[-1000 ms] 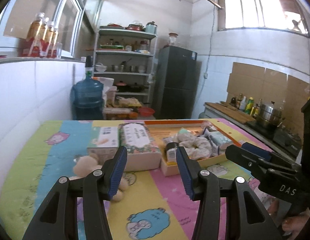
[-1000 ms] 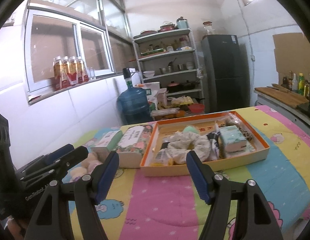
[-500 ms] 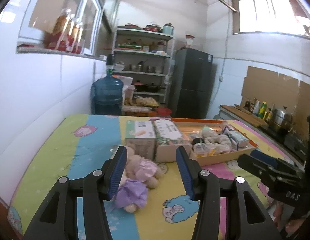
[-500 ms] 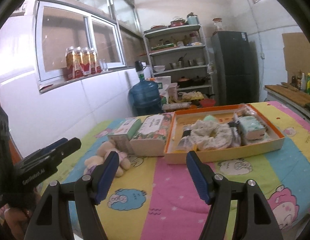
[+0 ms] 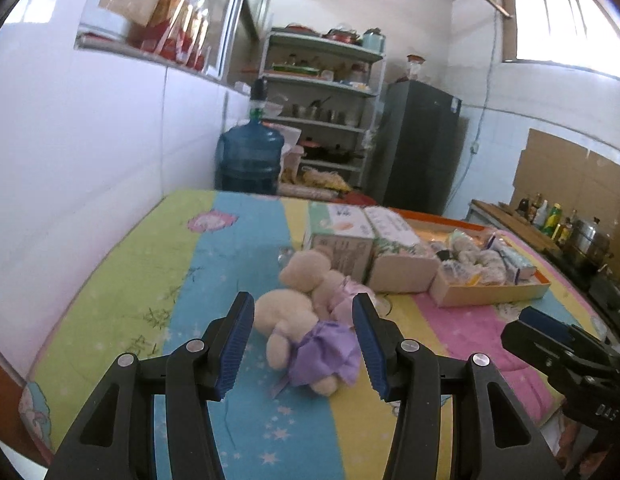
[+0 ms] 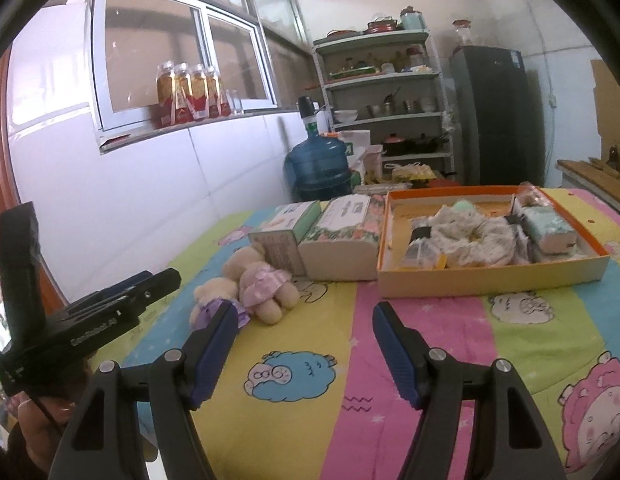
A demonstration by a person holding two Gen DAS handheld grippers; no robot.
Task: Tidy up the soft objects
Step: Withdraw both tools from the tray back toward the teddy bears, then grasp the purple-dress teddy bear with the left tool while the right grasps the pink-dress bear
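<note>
Two cream plush bears lie together on the colourful tablecloth: one in a purple dress (image 5: 317, 348) (image 6: 214, 304), one in a pink dress (image 5: 329, 280) (image 6: 266, 280). My left gripper (image 5: 302, 308) is open, and the purple bear shows framed between its blue pads, a little beyond the tips. In the right wrist view the left gripper (image 6: 166, 280) hangs just left of the bears, apart from them. My right gripper (image 6: 306, 314) is open over bare cloth, nothing between its fingers. An orange tray (image 6: 489, 280) (image 5: 493, 294) holds several soft items.
A green tissue box (image 5: 337, 236) and a floral tissue pack (image 5: 397, 252) stand between the bears and the tray. A white tiled wall runs along the table's left side. Behind the table are a water jug (image 5: 250, 160), shelves and a fridge (image 5: 417, 144). A counter (image 5: 517, 220) stands on the right.
Both grippers have moved left and sunk a little. The two bears, half hidden before, now lie in plain view between the left gripper's fingers. Neither gripper's opening has changed.
</note>
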